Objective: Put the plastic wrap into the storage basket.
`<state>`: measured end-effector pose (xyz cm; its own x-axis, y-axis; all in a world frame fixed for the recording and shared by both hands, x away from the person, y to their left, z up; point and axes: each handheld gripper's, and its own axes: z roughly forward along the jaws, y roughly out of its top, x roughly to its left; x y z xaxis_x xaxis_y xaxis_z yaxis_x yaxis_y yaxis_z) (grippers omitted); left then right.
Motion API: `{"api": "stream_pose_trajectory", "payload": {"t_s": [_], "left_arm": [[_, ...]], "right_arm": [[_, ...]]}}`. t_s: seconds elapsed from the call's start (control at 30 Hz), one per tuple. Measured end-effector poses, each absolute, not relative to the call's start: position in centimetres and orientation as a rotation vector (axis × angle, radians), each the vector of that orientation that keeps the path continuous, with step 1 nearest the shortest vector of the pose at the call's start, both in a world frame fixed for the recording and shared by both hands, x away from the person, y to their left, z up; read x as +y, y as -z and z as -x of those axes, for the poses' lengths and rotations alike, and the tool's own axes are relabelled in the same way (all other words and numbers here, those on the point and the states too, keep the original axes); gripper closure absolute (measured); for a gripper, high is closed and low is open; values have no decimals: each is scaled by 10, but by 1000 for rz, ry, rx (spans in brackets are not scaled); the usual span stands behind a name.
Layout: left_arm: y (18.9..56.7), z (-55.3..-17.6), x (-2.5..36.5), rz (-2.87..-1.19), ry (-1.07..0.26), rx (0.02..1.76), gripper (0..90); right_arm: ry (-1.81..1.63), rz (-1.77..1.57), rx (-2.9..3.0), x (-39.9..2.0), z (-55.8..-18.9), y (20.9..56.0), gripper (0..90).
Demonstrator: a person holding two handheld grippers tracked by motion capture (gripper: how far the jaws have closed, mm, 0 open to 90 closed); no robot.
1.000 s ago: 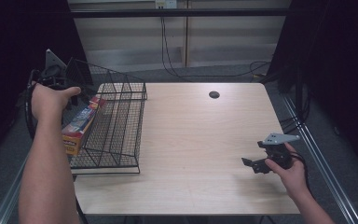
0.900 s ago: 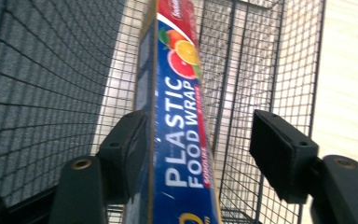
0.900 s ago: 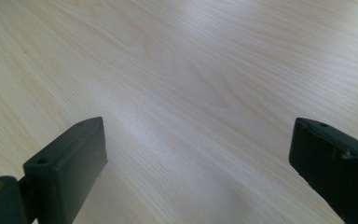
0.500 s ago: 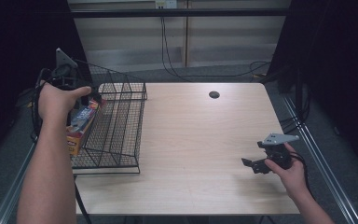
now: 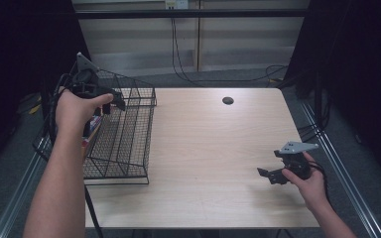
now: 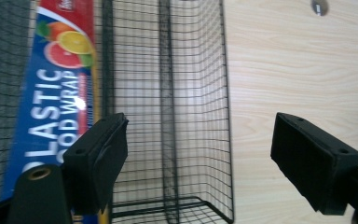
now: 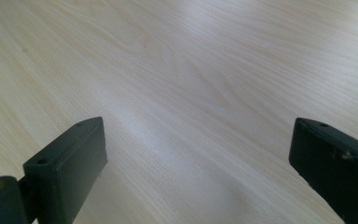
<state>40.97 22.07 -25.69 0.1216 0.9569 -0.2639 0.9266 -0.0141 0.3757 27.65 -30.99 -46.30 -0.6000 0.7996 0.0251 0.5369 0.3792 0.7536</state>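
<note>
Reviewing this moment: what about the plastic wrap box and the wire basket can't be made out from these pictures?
- Plastic wrap box: high view, mostly hidden behind the left hand.
- Its brand name: left gripper view, cut off at the top edge.
- Its lower end: hidden by the left gripper.
- Wire basket: near-left corner behind the forearm.

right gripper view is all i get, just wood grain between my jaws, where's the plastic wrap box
Observer: The plastic wrap box lies along the left side of the black wire basket, at the table's left edge.
Operator: is the left gripper holding it
Observer: No. The left gripper hangs over the basket; its jaws have just been opening, with nothing gripped between them.
Operator: anything in my way going over there
Observer: Your right gripper is at the near right, and bare wood runs from it to the basket. A dark round spot sits near the far edge.
</note>
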Motion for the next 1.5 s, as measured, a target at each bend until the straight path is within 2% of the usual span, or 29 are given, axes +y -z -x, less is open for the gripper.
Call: {"api": "stream_pose_trajectory", "payload": {"t_s": [0.33,1.5], "left_arm": [[258,-403,201,-1978,-76,1757,172],[300,-388,147,-2092,-27,1576,139]], "right_arm": [[-1068,-1165,2291,-309,-276,462,38],[-1070,-1149,2299,-308,-273,461,38]]}}
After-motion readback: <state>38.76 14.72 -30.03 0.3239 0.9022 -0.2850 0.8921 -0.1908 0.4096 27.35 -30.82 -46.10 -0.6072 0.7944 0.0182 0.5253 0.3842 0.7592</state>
